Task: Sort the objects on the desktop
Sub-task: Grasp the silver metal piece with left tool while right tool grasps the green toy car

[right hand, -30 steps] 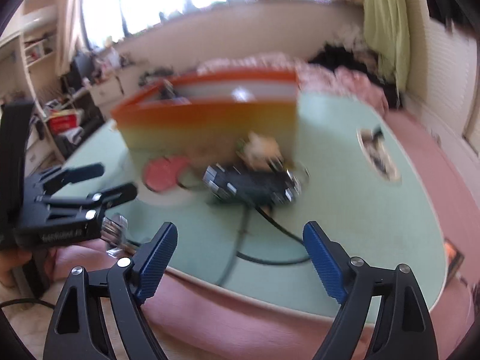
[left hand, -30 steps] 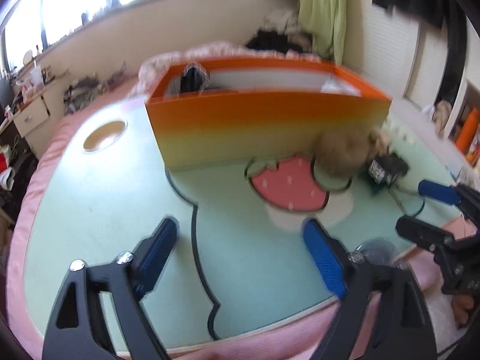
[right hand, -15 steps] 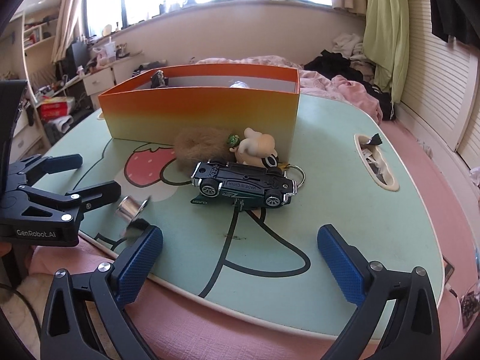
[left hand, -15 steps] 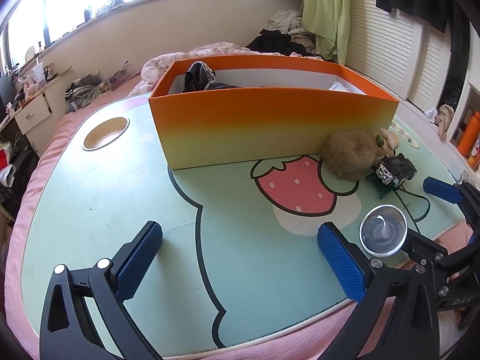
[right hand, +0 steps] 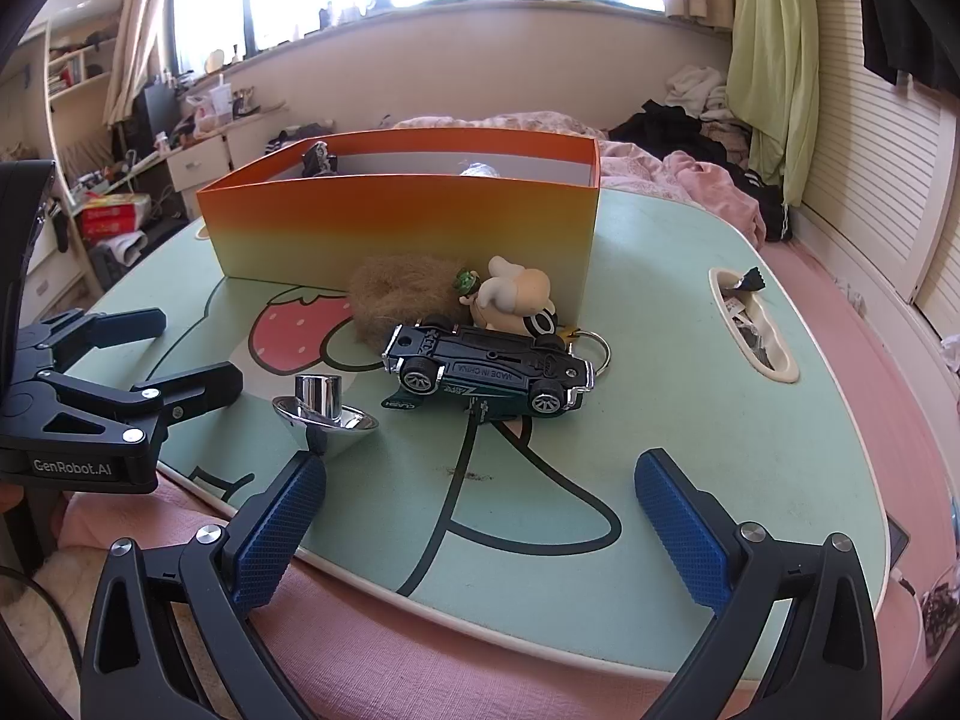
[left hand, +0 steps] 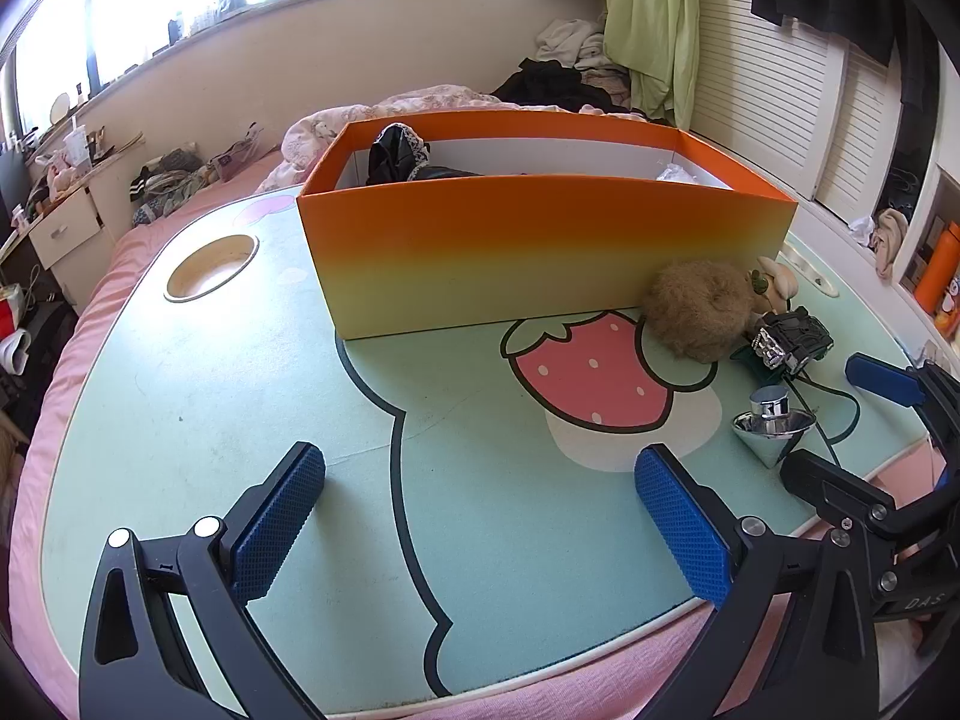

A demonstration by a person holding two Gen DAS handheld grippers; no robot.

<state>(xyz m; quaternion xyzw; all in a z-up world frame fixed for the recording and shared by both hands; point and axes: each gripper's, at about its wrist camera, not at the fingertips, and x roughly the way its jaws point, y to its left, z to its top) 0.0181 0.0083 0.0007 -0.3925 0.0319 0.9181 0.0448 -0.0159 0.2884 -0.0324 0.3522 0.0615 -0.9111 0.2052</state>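
An orange box [left hand: 540,240] stands at the back of the green table [left hand: 210,390]; it also shows in the right wrist view [right hand: 408,222]. In front of it lie a brown fur ball [right hand: 402,294], a small figure [right hand: 516,294], a dark toy car [right hand: 486,369] on its side with a key ring, and a shiny metal spinning top [right hand: 324,408]. My left gripper [left hand: 480,522] is open and empty over the table's front. My right gripper [right hand: 480,516] is open and empty, close in front of the car, its left finger by the top.
A round cup hole [left hand: 210,264] sits at the table's back left, an oblong slot [right hand: 750,324] with scraps at its right. Black cloth [left hand: 396,150] lies inside the box. Pink bedding [right hand: 480,648] surrounds the table. The right gripper shows at the left view's right edge [left hand: 870,438].
Both views have steadied after a blurred swing. The metal top now rests tilted on the table with nothing holding it. Both grippers stay open.
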